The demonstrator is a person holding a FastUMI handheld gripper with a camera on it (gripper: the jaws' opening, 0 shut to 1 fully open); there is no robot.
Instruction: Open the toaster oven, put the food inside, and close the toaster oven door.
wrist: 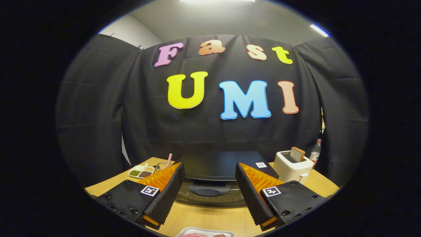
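Observation:
A black toaster oven [219,166] stands on the wooden table [210,219], seen from above its front. Its glass door with a dark handle [208,190] is closed and lies between and just beyond my fingers. My gripper [210,171] is open, with nothing between the fingers, hovering above the table in front of the oven. Below the fingers, at the near table edge, the rim of a white tray [204,232] shows with pinkish food on it.
A white slot toaster [292,168] with a slice of bread [297,153] stands right of the oven, a plastic bottle [315,152] behind it. To the oven's left lie a white divided dish [141,171] of seeds and a striped straw [169,160].

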